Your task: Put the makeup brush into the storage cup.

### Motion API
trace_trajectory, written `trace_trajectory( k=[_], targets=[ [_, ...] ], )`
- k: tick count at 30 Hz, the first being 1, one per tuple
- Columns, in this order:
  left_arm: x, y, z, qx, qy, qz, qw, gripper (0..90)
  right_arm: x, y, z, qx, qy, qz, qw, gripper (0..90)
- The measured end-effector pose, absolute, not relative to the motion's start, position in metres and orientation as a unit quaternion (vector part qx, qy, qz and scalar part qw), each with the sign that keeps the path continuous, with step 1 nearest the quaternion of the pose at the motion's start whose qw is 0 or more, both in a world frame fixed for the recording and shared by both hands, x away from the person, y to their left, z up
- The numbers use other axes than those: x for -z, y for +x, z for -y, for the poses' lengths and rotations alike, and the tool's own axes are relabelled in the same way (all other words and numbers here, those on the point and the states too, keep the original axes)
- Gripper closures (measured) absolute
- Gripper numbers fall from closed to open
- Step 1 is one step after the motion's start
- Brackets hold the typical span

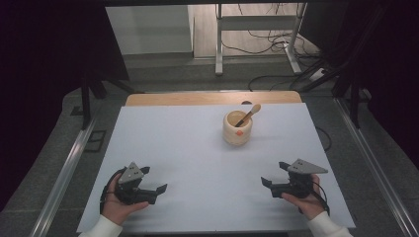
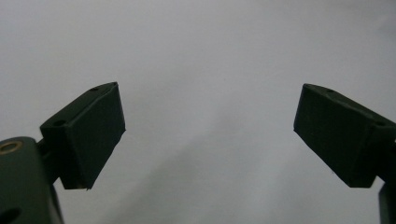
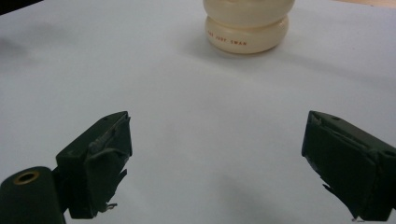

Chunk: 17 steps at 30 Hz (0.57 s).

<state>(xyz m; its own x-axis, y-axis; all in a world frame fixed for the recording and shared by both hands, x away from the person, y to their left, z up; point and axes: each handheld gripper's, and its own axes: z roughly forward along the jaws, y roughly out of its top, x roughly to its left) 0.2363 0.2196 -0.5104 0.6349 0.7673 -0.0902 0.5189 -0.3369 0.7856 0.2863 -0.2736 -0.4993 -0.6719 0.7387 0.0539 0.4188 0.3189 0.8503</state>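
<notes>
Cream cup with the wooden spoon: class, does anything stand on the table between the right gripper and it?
Nothing visible does. The right gripper rests open near the table's front edge, and bare white tabletop runs from its jaws up to the cream cup. In the right gripper view the cup stands ahead, nothing before it.

- A cream-coloured mortar (image 1: 237,129) stands upright on the white surface (image 1: 173,148), toward the far side and a little right of centre.
- Its body is squat and rounded, with a bulging foot ring; a small orange mark shows on the side facing the person.
- In the right gripper view the mortar's (image 3: 247,25) lower part bears a line of small reddish lettering.
- A wooden pestle (image 1: 248,115) stands tilted inside it, its rounded pale head leaning out over the far right rim.
</notes>
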Motion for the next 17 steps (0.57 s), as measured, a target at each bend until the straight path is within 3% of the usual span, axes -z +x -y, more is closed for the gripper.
trace_trajectory(
  k=[17],
  targets=[
    [0.5107, 0.2369, -0.2186, -0.151, 0.804, -0.4, 0.413, 9.6, 0.5004, 0.2842, 0.2727, -0.445, 0.366, -0.797, 0.181, 8.0]
  ],
)
